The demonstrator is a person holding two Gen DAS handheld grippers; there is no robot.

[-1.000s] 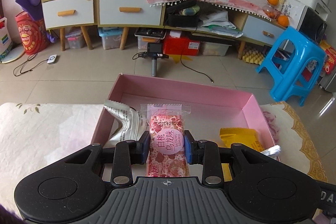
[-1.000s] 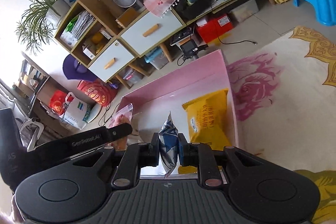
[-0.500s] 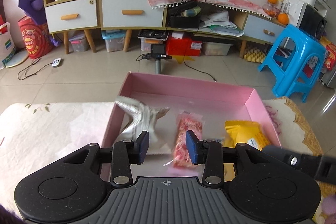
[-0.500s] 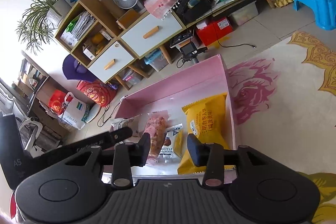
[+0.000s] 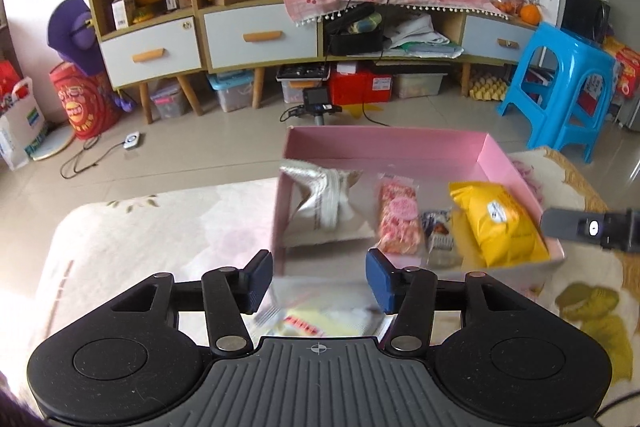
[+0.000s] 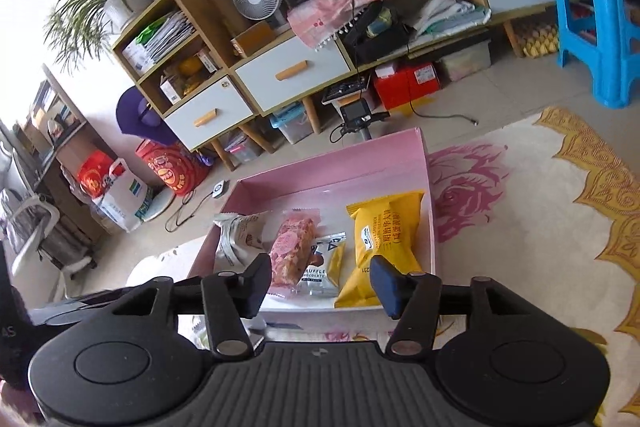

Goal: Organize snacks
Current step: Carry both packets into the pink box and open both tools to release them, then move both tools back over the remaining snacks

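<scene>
Released since a second ago: pink snack [image 5: 400, 223] and truffle packet [image 6: 322, 265] lie mid-frame in pink box [image 5: 384, 141]. Left gripper [image 5: 319, 281] and right gripper [image 6: 320, 281] jaws opening, empty.

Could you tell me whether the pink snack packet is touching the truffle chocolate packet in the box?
Touching: the right wrist view shows the pink snack packet overlapping the truffle chocolate packet.

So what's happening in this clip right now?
A person with two handheld grippers is sorting snacks into a pink box. It holds a silver pouch, pink bar, small truffle packet and yellow pack. The left gripper and right gripper are opening and hold nothing.
</scene>
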